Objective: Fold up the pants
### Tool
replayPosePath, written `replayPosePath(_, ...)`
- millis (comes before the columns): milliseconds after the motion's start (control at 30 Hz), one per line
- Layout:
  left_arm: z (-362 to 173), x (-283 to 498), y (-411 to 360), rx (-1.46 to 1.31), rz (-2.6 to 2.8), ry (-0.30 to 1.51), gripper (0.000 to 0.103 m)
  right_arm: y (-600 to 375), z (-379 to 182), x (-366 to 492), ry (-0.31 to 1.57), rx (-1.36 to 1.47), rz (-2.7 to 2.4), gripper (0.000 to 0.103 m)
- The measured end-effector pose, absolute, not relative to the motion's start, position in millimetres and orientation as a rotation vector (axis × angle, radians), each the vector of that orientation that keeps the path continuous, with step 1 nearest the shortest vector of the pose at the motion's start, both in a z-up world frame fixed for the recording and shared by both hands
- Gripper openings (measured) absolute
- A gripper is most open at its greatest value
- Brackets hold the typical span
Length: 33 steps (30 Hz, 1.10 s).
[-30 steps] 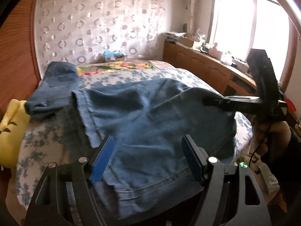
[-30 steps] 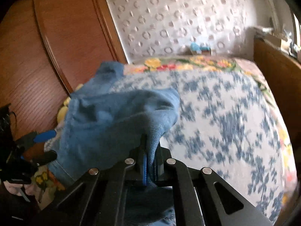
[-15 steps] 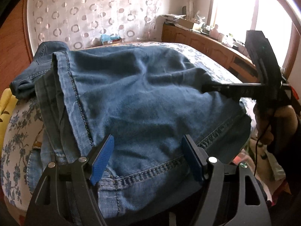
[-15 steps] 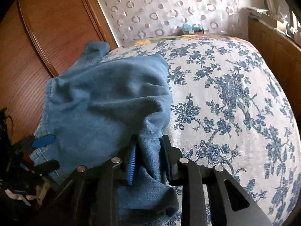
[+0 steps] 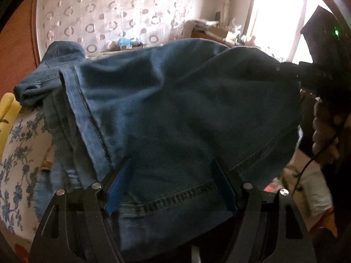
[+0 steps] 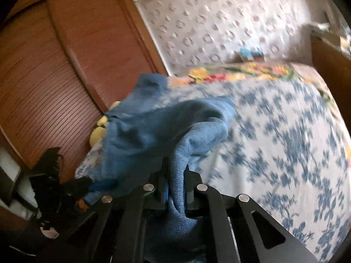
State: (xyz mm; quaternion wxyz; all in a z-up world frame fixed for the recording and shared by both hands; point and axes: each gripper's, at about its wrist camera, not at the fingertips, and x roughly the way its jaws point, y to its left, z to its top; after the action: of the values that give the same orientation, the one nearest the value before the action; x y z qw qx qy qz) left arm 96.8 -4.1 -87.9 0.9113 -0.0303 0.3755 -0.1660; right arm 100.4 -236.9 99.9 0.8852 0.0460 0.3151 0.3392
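Observation:
Blue denim pants [image 5: 175, 114] hang lifted in front of me above the bed. My left gripper [image 5: 173, 182] is open, its blue-padded fingers [image 5: 117, 188] wide apart, with the hemmed edge of the pants draped between and over them. My right gripper [image 6: 175, 179] is shut on a bunched fold of the pants [image 6: 164, 129]; it also shows at the right of the left wrist view [image 5: 291, 70], holding the cloth up. The left gripper shows at the lower left of the right wrist view [image 6: 87, 186].
The bed has a blue floral cover [image 6: 285, 142] with a colourful flowered band [image 6: 241, 70] at its far end. A brown wooden wardrobe [image 6: 54, 65] stands to the left. A yellow cushion [image 5: 6, 107] lies by it. A wooden cabinet [image 6: 329, 65] and a window [image 5: 285, 11] are on the right.
Both grippers have lifted the pants off the bed. The right gripper opened briefly, then shut again on the fold. The cloth now fills the left wrist view.

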Motion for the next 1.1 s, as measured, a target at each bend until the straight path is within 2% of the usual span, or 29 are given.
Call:
replayPosePath(200,-41,67,38,-0.084,-0.278,0.657,0.075,-194,127,85,0.585,0.039,0.803,0.008)
replayPosePath(367,-21,44,89,-0.108,-0.173,0.586,0.075,-145,127,92,0.586,0.001,0.873,0.008)
replayPosePath(533,-23,33,131,-0.149,-0.083,0.569,0.075,-88,106,103,0.637,-0.043,0.941,0.008)
replayPosePath(833,-36,31,171,-0.186,0.014,0.575,0.075,-14,35,119,0.816,-0.122,0.929,0.009)
replayPosePath(933,-39,29,173,-0.188,0.013,0.575,0.075,-20,47,120,0.812,-0.09,0.942,0.018)
replayPosePath(1000,-40,30,171,-0.189,0.007,0.578,0.075,-27,65,109,0.777,-0.092,0.952,0.031)
replayPosePath(1100,-40,30,163,-0.185,-0.012,0.576,0.075,-46,95,98,0.68,-0.104,0.947,0.034)
